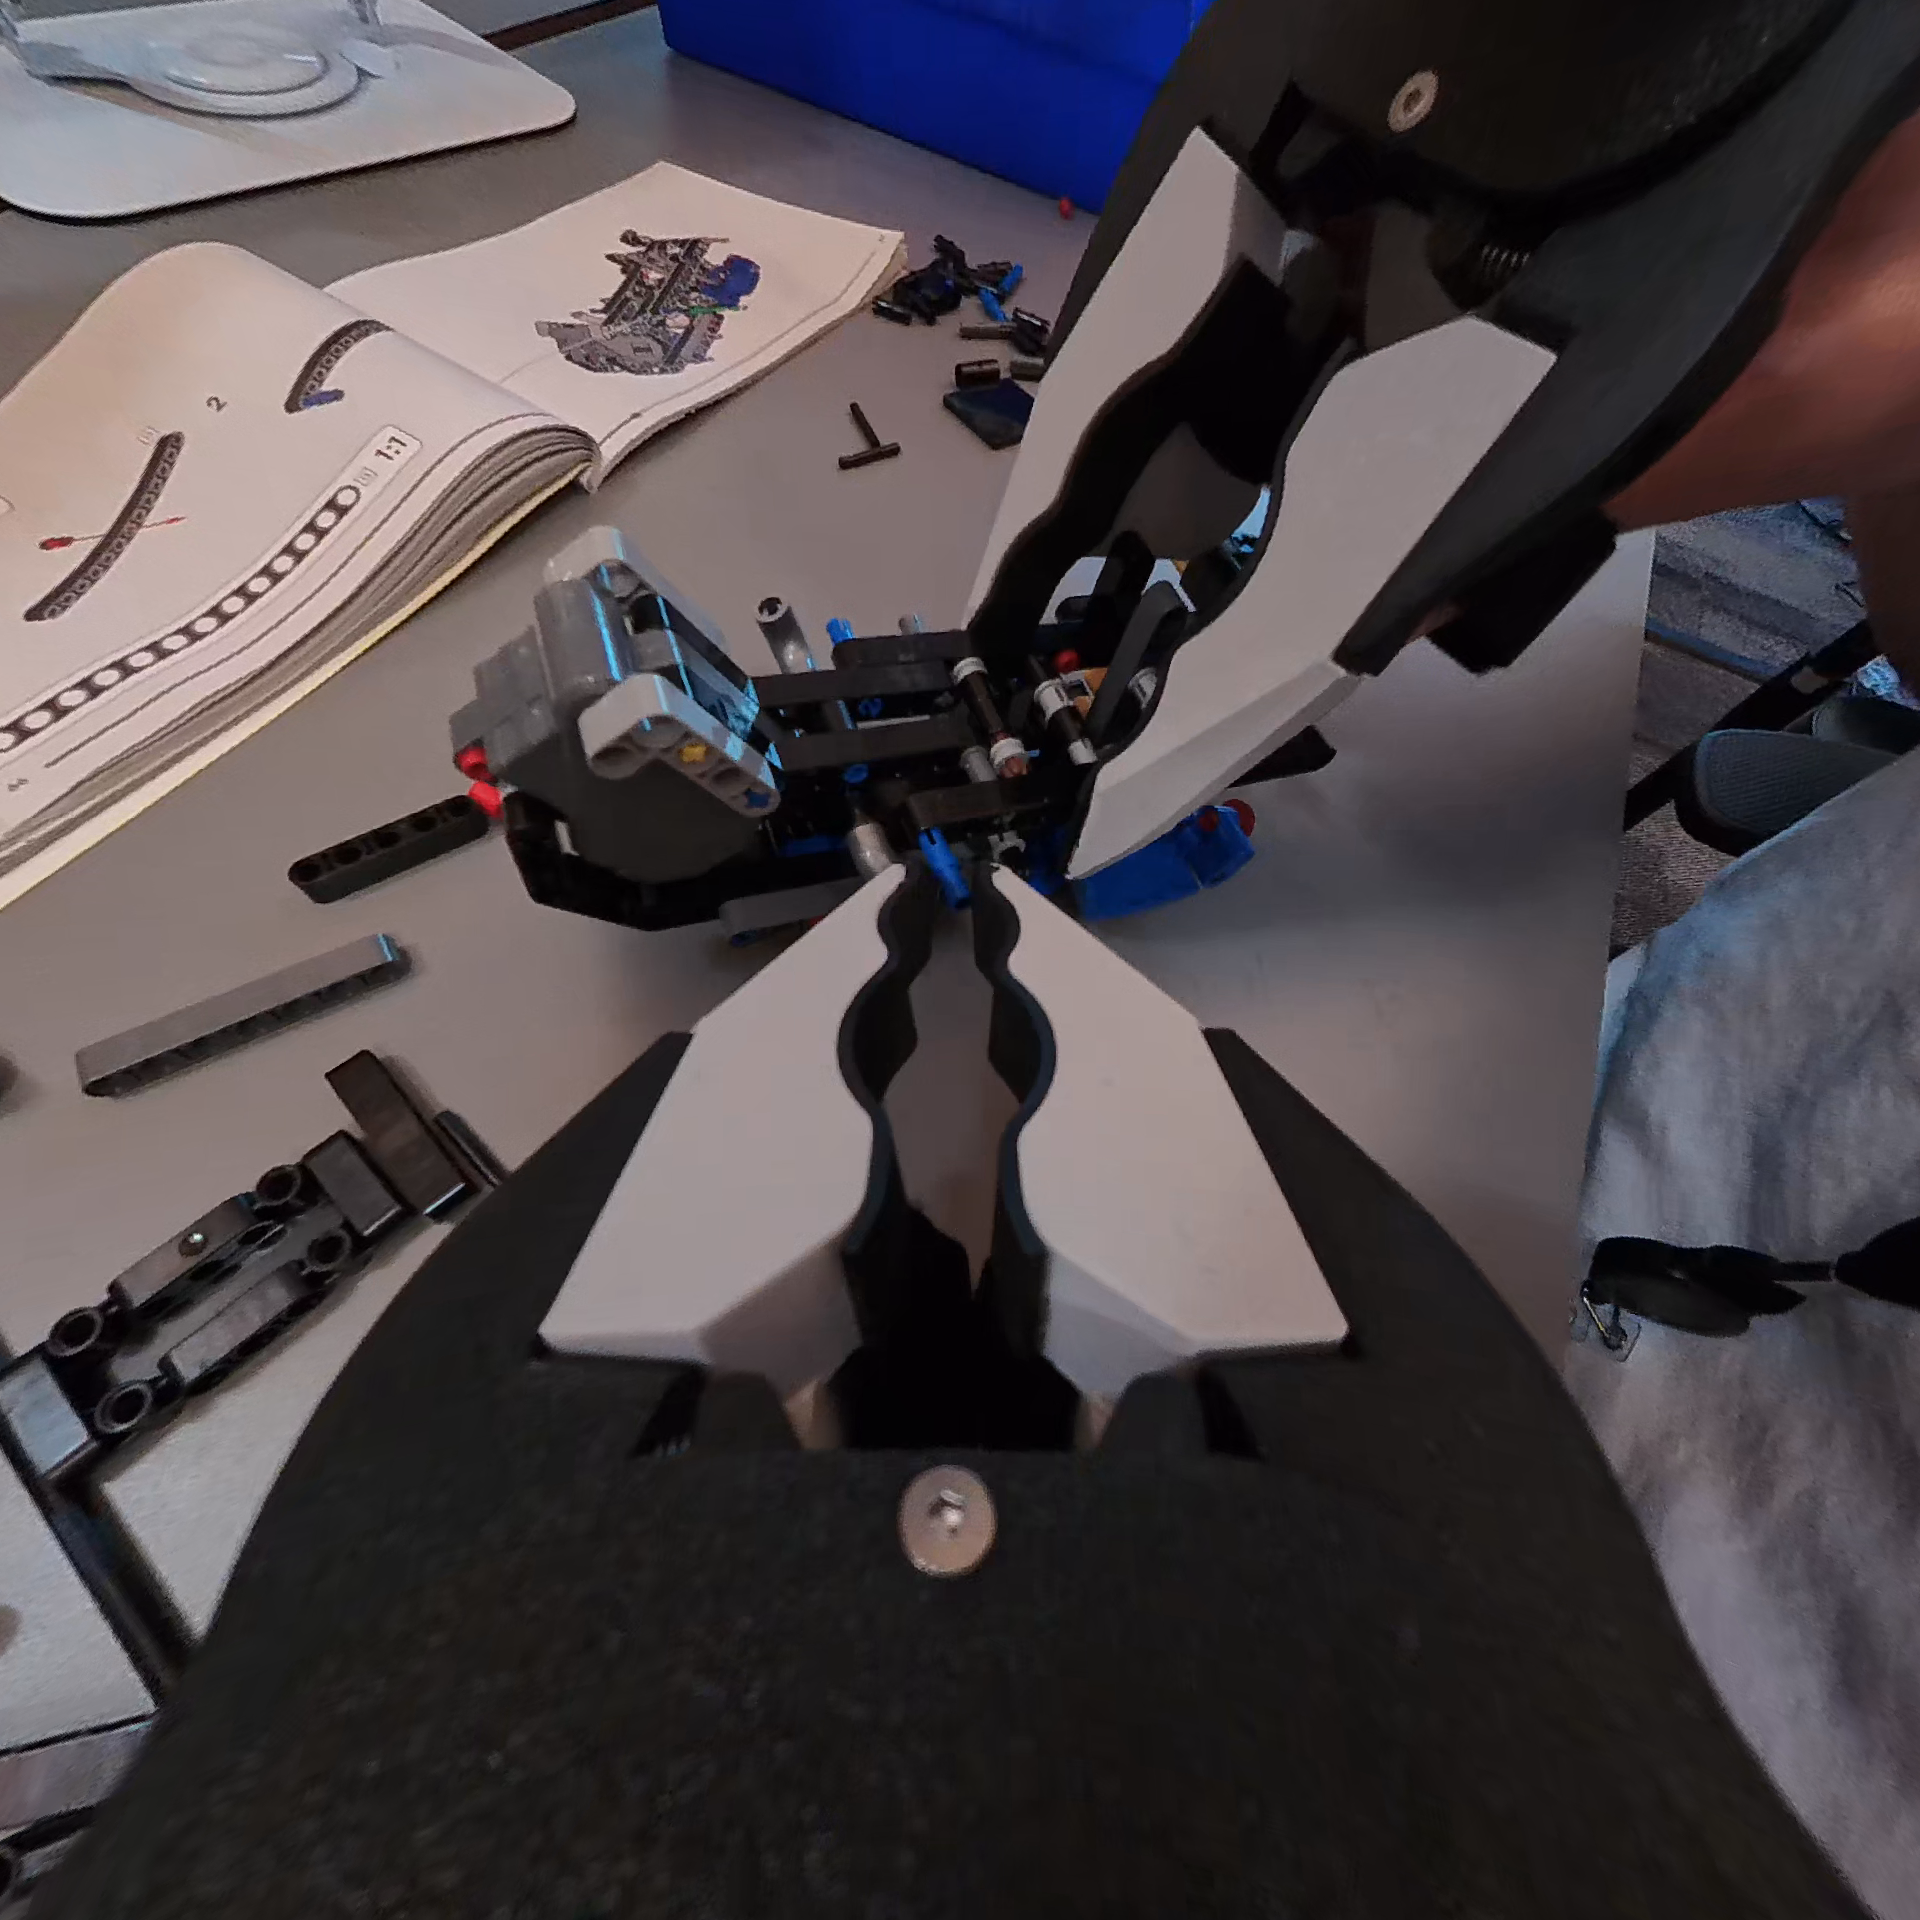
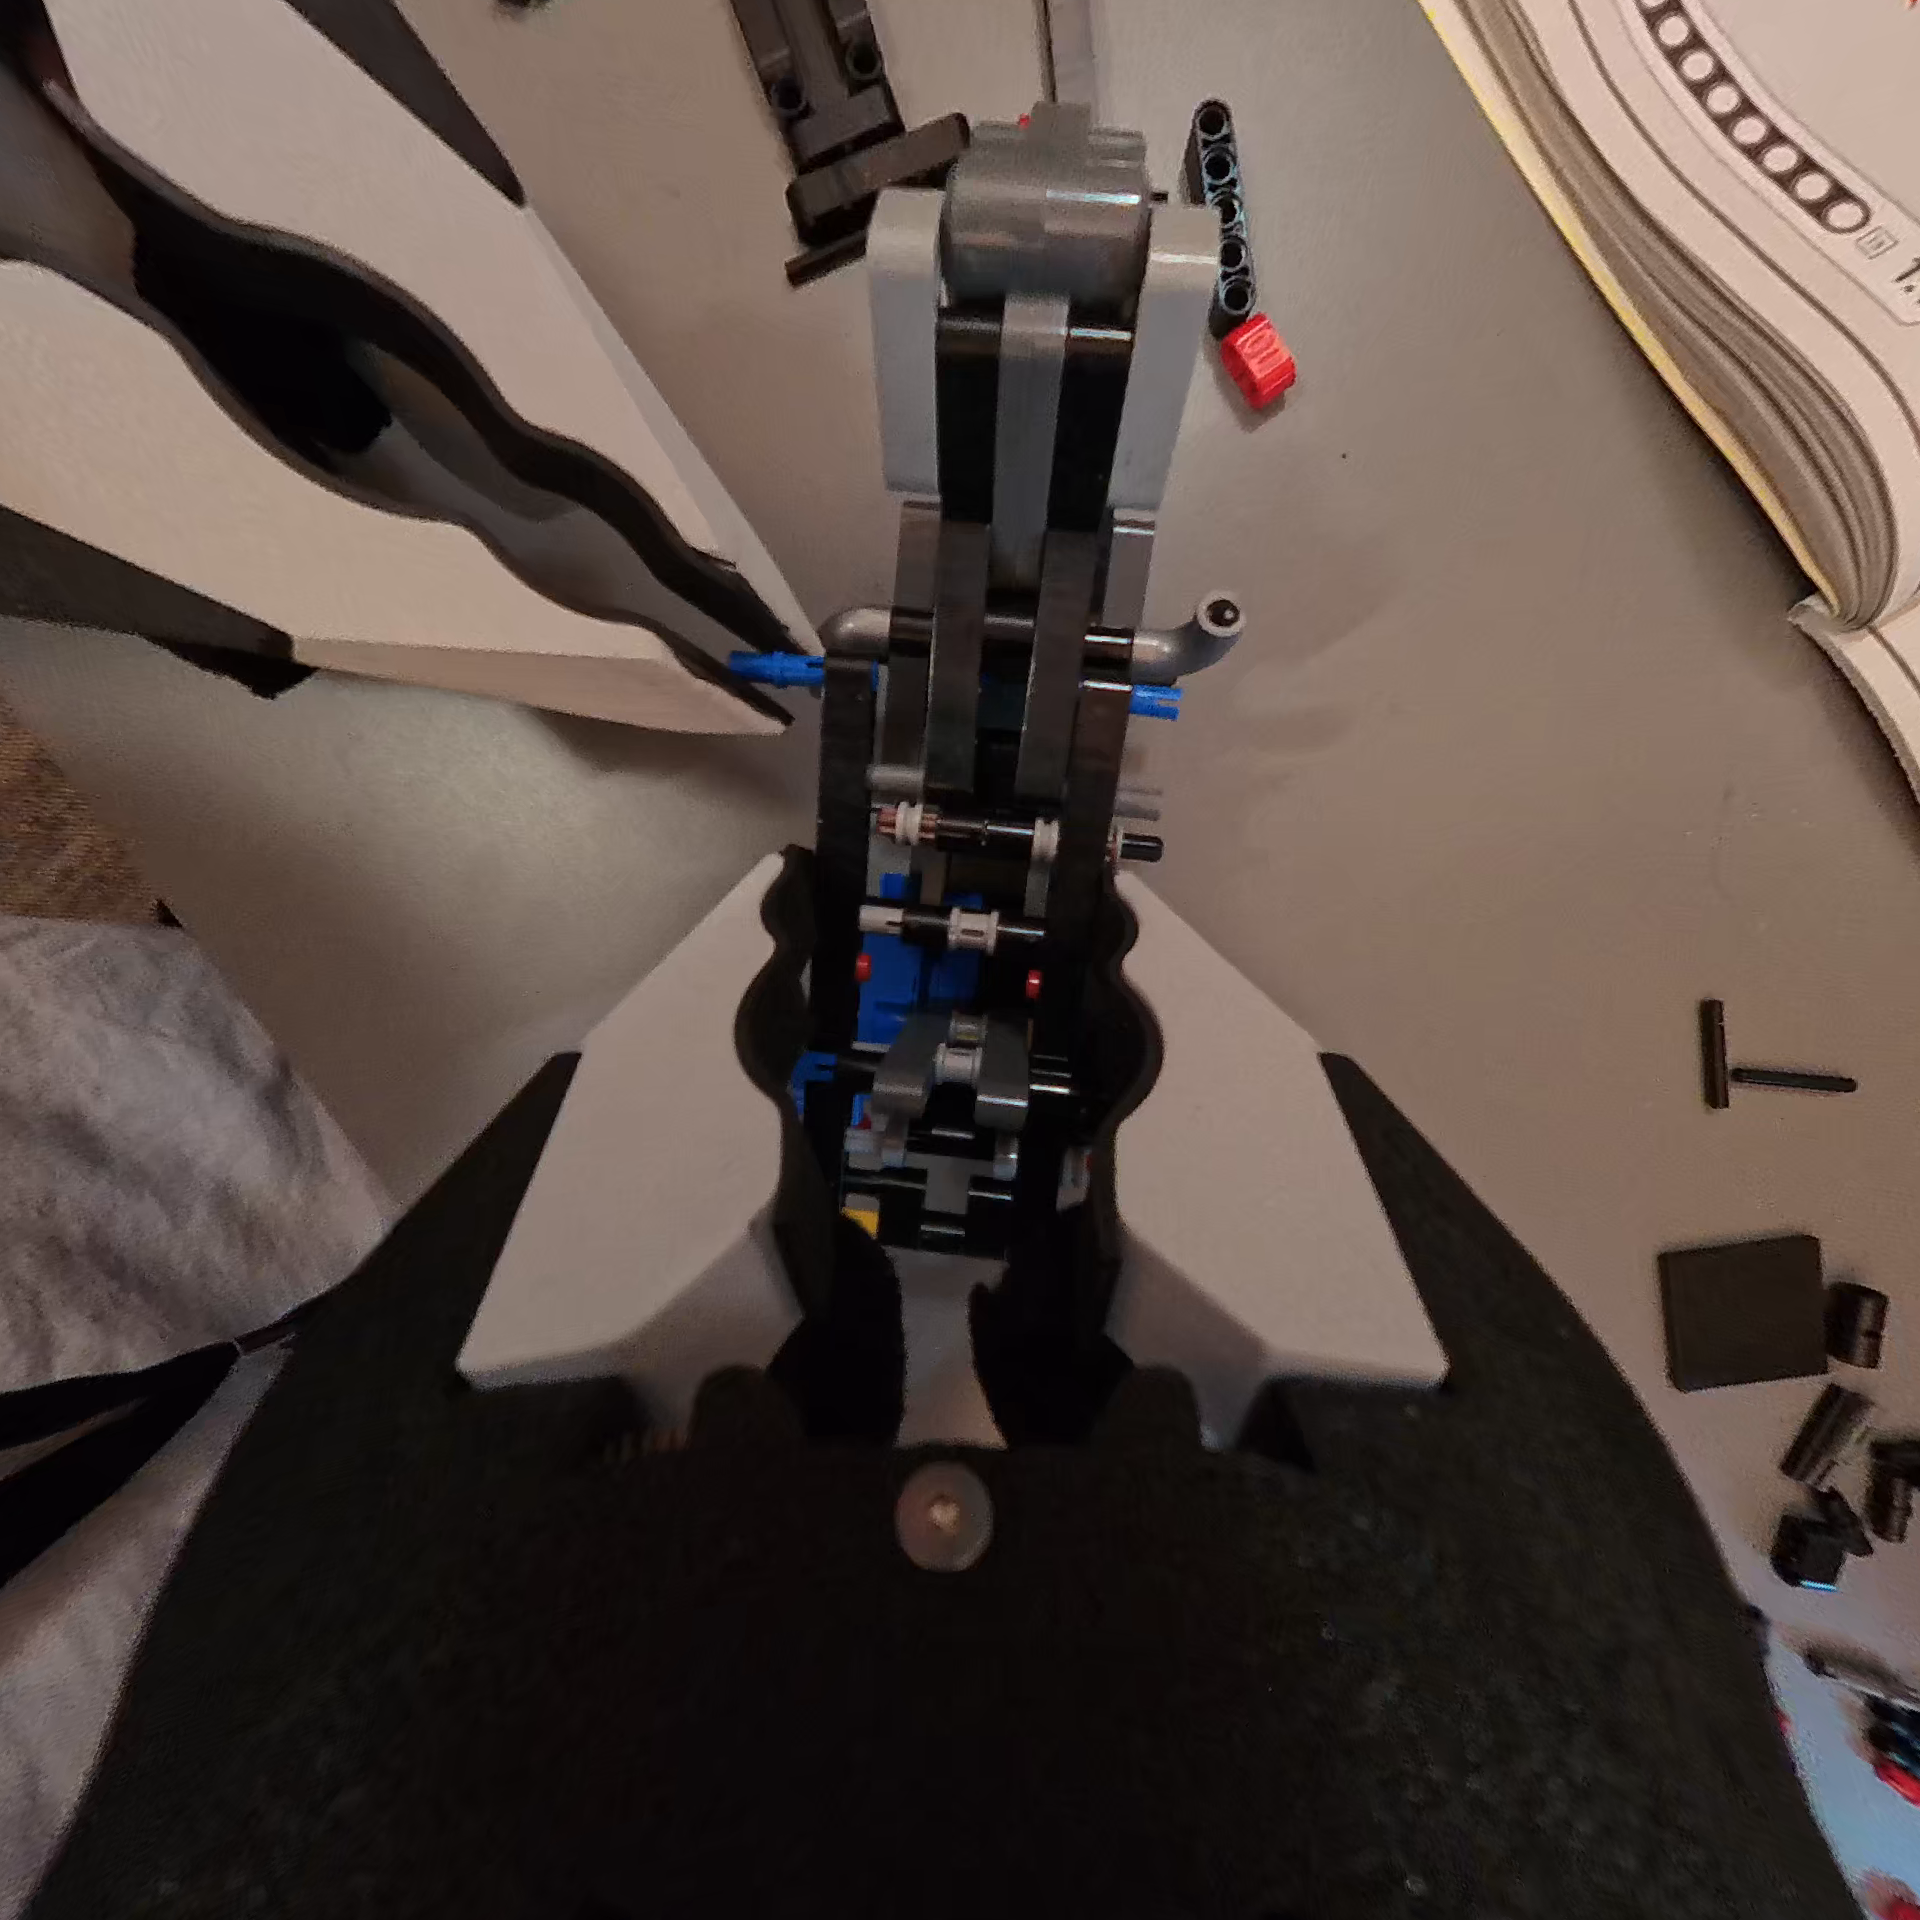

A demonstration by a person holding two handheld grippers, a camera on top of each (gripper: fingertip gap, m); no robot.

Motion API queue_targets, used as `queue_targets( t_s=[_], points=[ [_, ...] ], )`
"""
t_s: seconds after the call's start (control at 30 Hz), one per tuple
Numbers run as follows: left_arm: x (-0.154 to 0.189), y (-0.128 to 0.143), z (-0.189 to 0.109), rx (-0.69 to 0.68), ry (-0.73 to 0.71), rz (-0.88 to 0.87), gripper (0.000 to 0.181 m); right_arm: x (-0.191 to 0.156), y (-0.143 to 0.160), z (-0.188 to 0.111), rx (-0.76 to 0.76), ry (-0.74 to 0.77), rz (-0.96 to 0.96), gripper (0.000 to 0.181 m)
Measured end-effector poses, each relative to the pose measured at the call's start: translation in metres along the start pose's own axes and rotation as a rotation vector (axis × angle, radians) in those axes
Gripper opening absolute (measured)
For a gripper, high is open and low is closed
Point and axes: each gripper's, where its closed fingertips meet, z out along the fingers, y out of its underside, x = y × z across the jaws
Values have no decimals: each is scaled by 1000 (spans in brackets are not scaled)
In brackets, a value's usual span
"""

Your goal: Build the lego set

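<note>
The partly built Lego model, black beams with a grey block at its far end and blue parts underneath, lies on the grey table. My right gripper comes in from the upper right and is shut on the model's near end; in the right wrist view its fingers clamp both sides of the model. My left gripper is shut on a blue pin that sticks out of the model's side. The right wrist view shows the left gripper at that pin.
An open instruction booklet lies at the far left. Loose parts lie around: a black beam, a grey beam, a black assembly, a T-shaped piece, a pile of small pins. A blue bin stands behind. The table edge runs at right. My right gripper is the nearer one to the T-shaped piece: about 15 cm, against 20 cm.
</note>
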Motion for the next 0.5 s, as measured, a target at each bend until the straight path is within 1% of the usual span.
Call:
queue_targets(
  t_s=[0.17, 0.27, 0.33, 0.37, 0.43, 0.5],
  points=[
    [-1, -1, 2, 8, 2, -19, 5, 3, 0, 0, -11, 6, -9, 53],
    [0, -3, 2, 23, 4, -31, 5, 2, 0, -1, 0, -40, 40, 54],
    [2, -2, 2, 21, 8, -27, 5, -1, -2, -2, 6, -68, 47, 61],
    [3, -2, 2, 20, 8, -23, 5, 0, -5, -1, 23, -56, 51, 64],
    [4, -2, 2, 23, 14, -23, 5, 5, -4, 2, 8, -9, 33, 71],
    [4, -2, 2, 23, 21, -25, 5, 4, -5, 4, 10, -21, 14, 78]
  ],
)
